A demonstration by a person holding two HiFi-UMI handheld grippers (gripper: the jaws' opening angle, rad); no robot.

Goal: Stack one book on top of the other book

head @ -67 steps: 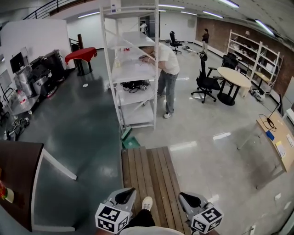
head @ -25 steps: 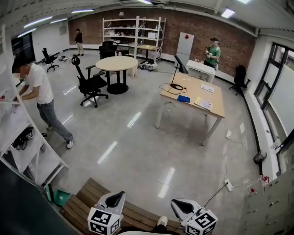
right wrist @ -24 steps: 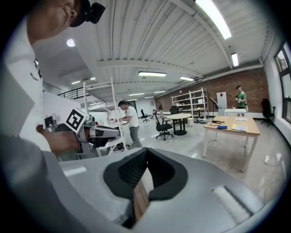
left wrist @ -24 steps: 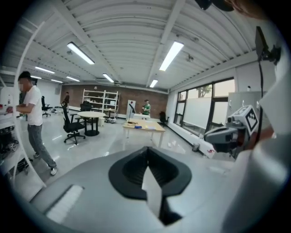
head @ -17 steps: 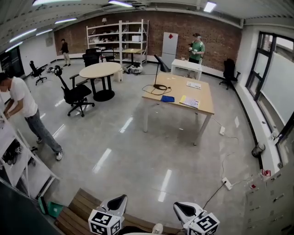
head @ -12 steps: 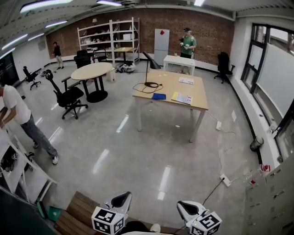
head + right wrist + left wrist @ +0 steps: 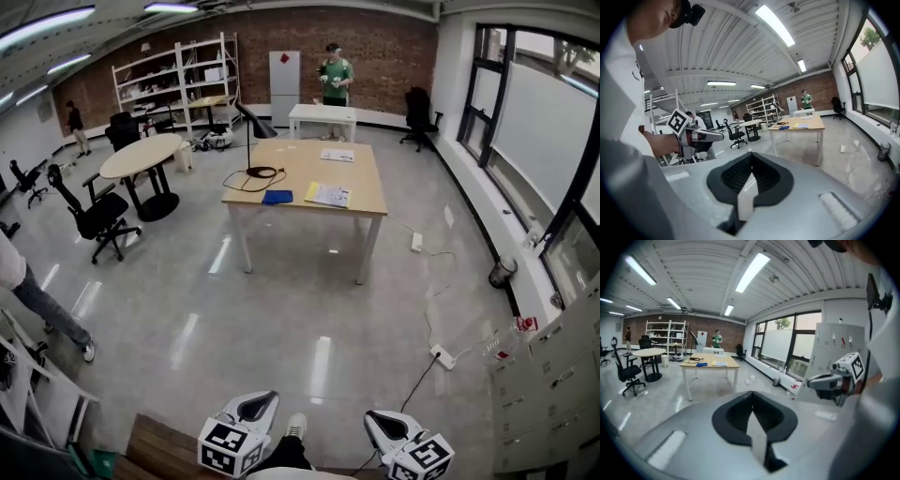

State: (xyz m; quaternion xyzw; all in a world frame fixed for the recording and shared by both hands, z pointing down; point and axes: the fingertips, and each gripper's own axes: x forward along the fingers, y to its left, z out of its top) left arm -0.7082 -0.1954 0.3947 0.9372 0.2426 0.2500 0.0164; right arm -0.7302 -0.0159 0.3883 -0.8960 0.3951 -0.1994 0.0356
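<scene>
Blue book — flat on the near-left part of the wooden desk, just beside a yellowish book. The two lie apart, not stacked. The desk stands well away across open floor, so the stacking itself is not begun.

Left tongs and right tongs: both pressed together, nothing between the jaws, held low in front of the body.

Risks (judgement):
- Both books are thin and lie flat. The tongs may skid over a cover, or nip only the cover and let the book flop open.
- The lamp cable lies near the blue book — a sweep from that side could snag it.
- A floor cord with socket block lies right of the path: trip hazard.

Count:
- Books, certain: 2.
- One more printed item at the desk's far end; book or papers, cannot tell.
- Desk lamp: 1.
- Tongs: 2.
</scene>
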